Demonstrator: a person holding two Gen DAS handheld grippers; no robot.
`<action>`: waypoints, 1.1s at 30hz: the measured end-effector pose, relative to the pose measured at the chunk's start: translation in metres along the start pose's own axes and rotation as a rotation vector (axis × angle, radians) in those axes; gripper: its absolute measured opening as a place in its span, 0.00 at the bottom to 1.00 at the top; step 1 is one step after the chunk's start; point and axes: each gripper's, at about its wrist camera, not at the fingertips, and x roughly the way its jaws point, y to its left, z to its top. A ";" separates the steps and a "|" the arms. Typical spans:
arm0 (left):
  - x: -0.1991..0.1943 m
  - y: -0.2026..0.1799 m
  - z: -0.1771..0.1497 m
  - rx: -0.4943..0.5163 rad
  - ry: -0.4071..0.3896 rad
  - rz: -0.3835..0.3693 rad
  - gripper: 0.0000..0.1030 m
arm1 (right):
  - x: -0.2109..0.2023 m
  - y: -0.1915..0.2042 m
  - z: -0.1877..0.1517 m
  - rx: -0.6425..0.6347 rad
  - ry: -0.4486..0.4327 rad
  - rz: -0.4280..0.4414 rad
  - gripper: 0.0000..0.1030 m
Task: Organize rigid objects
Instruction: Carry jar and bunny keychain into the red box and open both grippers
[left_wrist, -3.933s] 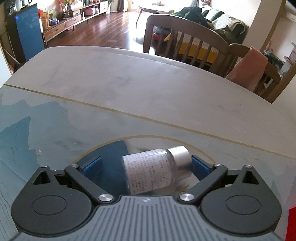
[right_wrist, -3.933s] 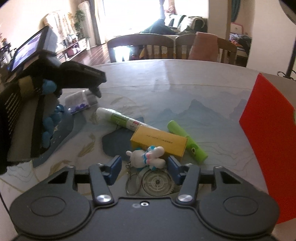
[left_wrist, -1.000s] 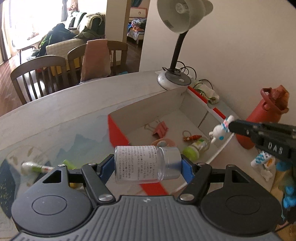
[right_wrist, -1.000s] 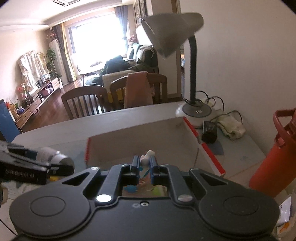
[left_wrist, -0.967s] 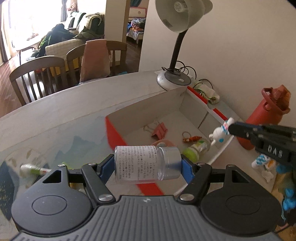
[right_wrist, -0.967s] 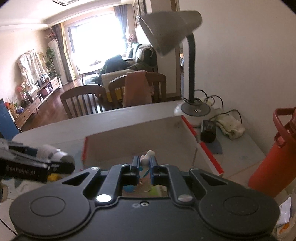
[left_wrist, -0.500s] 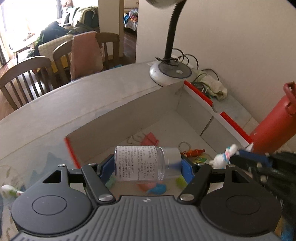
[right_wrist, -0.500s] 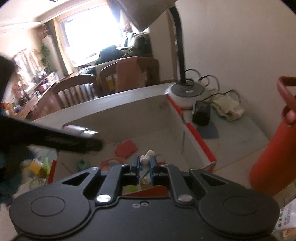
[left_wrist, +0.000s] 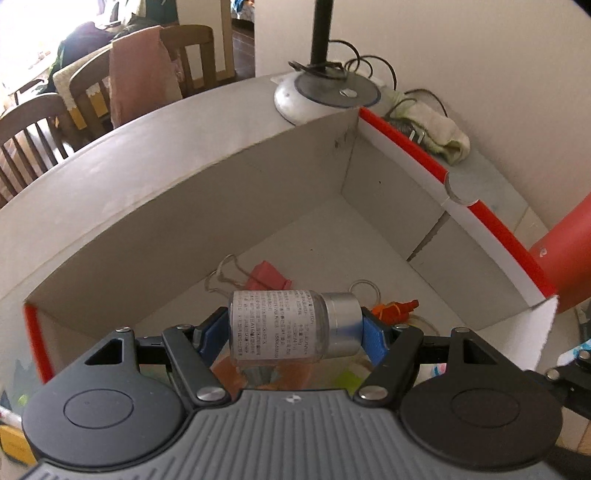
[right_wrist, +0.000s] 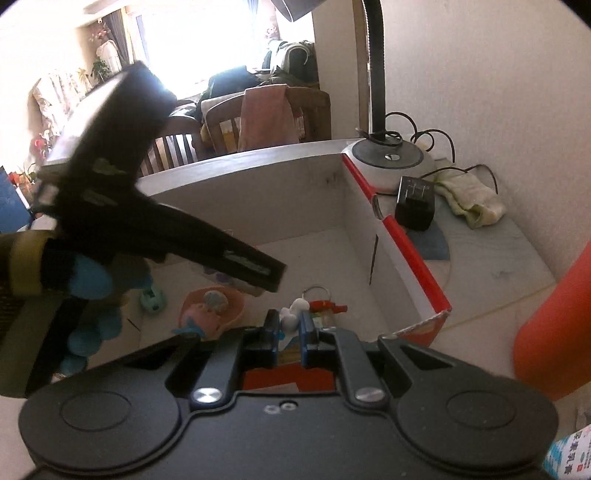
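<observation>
The left gripper has its blue fingers clamped end to end on a clear bottle with a printed label and silver cap, held sideways in the air above the open box. The right gripper is nearly closed, its fingers pinching a small white rabbit toy just above the box floor near the right-hand wall. The box, grey inside with red edging, sits on the tabletop. On its floor lie a red binder clip, an orange charm on a ring, a pink round item and a small green object. The left gripper's black body reaches into the box from the left in the right wrist view. Behind the box stand a lamp base, a black adapter and a folded cloth; an orange-red bottle stands to the right.
</observation>
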 end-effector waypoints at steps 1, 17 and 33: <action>0.003 -0.001 0.002 0.004 0.004 0.000 0.71 | 0.000 0.000 0.000 -0.001 0.002 0.006 0.13; 0.029 -0.004 0.007 -0.012 0.101 -0.027 0.71 | -0.001 -0.002 0.003 0.023 0.019 0.056 0.39; -0.031 0.015 -0.011 -0.018 -0.001 -0.087 0.73 | -0.010 0.009 0.003 0.006 0.001 0.006 0.64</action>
